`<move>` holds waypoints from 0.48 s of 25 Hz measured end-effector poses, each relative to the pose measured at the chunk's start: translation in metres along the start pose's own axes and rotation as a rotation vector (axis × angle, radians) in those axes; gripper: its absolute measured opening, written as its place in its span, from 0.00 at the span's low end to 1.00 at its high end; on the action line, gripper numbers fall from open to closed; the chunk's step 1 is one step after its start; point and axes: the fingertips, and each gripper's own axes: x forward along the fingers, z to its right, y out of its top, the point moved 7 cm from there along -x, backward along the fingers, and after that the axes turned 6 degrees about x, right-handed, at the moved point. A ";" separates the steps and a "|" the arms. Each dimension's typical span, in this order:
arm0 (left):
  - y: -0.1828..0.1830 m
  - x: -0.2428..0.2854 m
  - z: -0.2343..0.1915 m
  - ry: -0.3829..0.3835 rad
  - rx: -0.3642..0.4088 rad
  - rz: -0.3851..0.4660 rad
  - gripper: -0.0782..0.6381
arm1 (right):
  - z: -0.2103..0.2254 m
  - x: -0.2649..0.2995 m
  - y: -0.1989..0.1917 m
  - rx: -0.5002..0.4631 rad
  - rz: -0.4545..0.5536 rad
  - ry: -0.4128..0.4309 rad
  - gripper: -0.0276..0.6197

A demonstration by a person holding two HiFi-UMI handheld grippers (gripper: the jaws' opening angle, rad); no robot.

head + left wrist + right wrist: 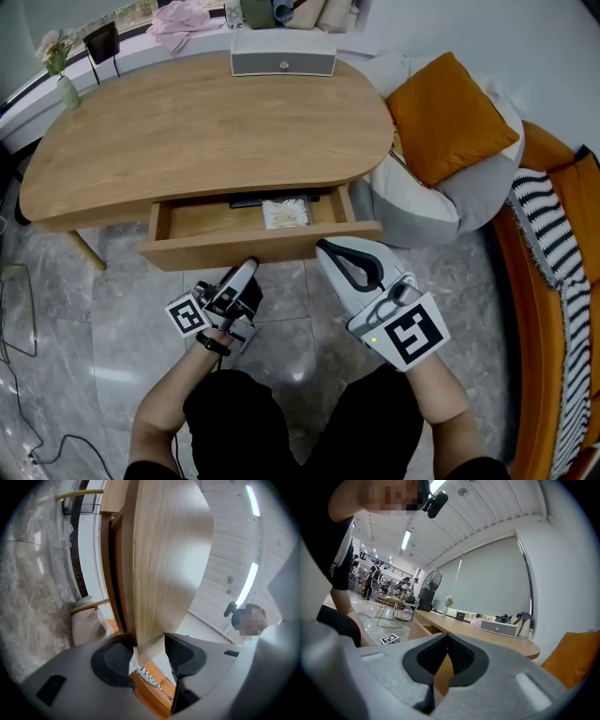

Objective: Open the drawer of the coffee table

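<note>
Two claws were at the open drawer. The left claw stood half open with the drawer front between its jaws. The right claw was shut, empty.

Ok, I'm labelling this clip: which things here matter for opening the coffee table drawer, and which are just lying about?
Job: coffee table, drawer, left hand-held gripper.
Lying about: white speaker, flower vase, orange cushion, striped blanket, pink cloth.
</note>
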 end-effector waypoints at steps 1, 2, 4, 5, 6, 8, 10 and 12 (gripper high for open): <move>-0.001 -0.001 0.001 0.000 -0.001 -0.004 0.37 | 0.000 0.000 0.000 0.000 0.001 0.001 0.04; -0.001 -0.001 0.001 0.001 0.002 -0.010 0.37 | -0.001 0.000 0.000 -0.001 -0.001 0.001 0.04; -0.001 -0.002 0.002 0.001 0.036 -0.031 0.38 | -0.001 0.002 0.000 -0.004 -0.003 0.002 0.04; 0.000 -0.003 0.002 0.000 0.061 -0.046 0.37 | -0.001 0.003 0.000 -0.004 -0.001 0.002 0.04; 0.000 -0.004 0.002 0.001 0.068 -0.055 0.37 | -0.002 0.005 0.000 -0.004 0.002 0.004 0.04; -0.001 -0.004 0.002 0.005 0.055 -0.061 0.38 | -0.003 0.008 0.002 -0.006 0.007 0.009 0.04; 0.000 -0.002 0.003 0.006 0.075 -0.066 0.38 | -0.005 0.011 0.002 -0.009 0.007 0.017 0.04; 0.003 -0.001 0.005 -0.002 0.105 -0.070 0.38 | -0.007 0.013 0.000 -0.011 0.002 0.023 0.04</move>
